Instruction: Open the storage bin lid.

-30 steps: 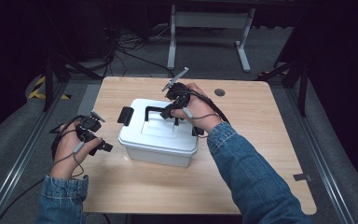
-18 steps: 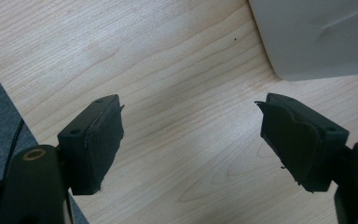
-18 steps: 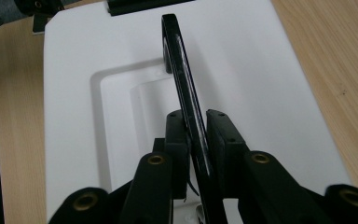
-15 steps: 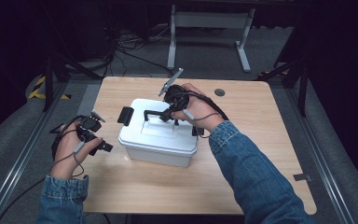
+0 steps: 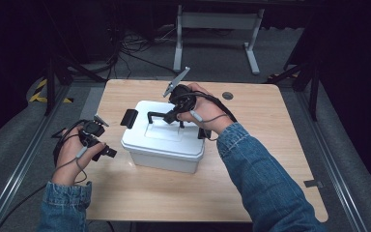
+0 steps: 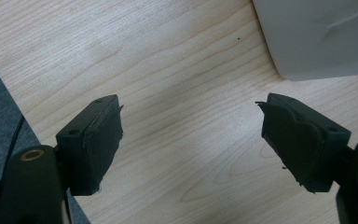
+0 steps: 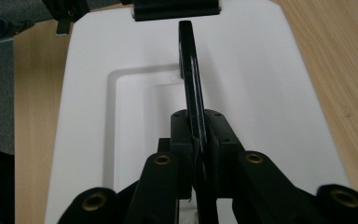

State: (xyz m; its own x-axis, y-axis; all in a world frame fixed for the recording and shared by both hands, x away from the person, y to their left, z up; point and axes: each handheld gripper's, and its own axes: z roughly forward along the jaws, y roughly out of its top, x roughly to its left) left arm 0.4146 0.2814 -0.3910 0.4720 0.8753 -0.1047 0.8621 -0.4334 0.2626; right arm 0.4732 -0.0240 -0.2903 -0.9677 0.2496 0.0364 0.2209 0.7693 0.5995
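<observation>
Beside open left gripper [image 6: 191, 135], white box [image 6: 321, 37].

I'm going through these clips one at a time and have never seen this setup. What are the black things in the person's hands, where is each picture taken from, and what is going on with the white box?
A person holds a hand-operated claw in each hand; there is no robot arm. The high view looks down on a wooden table. On it stands a white lidded box. The other two pictures come from cameras riding on the claws. The right claw is shut on the box's raised black handle. The left claw is open over bare table beside the box, holding nothing.
</observation>
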